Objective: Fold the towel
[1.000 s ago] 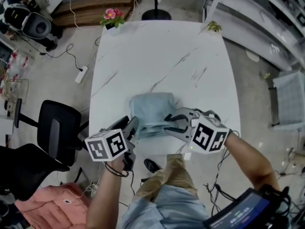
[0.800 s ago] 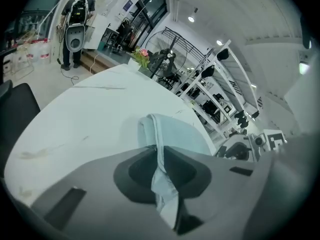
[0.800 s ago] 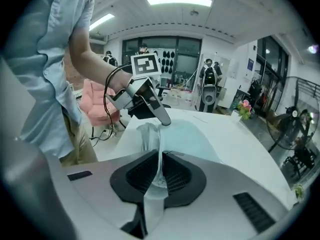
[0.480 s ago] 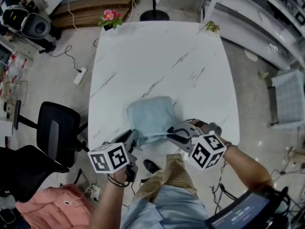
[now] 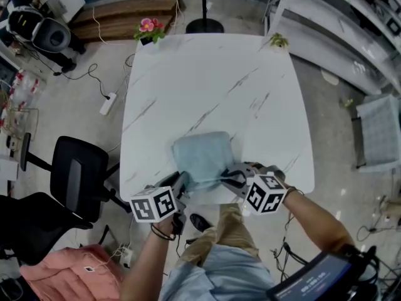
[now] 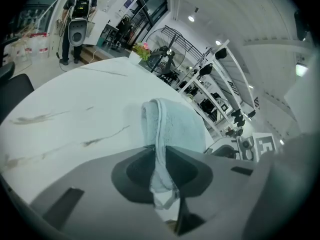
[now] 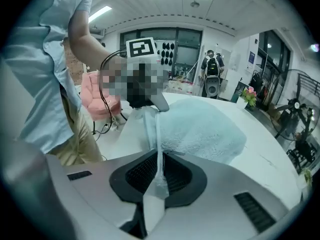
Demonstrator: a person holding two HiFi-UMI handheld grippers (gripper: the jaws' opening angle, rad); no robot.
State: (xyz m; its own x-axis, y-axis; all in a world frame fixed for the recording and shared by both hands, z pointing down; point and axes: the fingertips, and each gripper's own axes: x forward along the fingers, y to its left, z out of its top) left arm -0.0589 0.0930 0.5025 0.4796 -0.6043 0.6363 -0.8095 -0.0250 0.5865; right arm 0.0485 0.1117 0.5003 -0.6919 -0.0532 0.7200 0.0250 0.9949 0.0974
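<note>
Pinching the towel's [image 5: 202, 155] near edge, the left gripper [image 5: 182, 182] and right gripper [image 5: 230, 175] had just been closing, each clamped on one corner; the towel lay bunched at lower centre on the white table [image 5: 207, 74].

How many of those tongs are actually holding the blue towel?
2. The left tongs pinch the towel at its near-left corner, the right tongs at its near-right corner, by the table's near edge. Both have just been closing, with cloth between their jaws.
</note>
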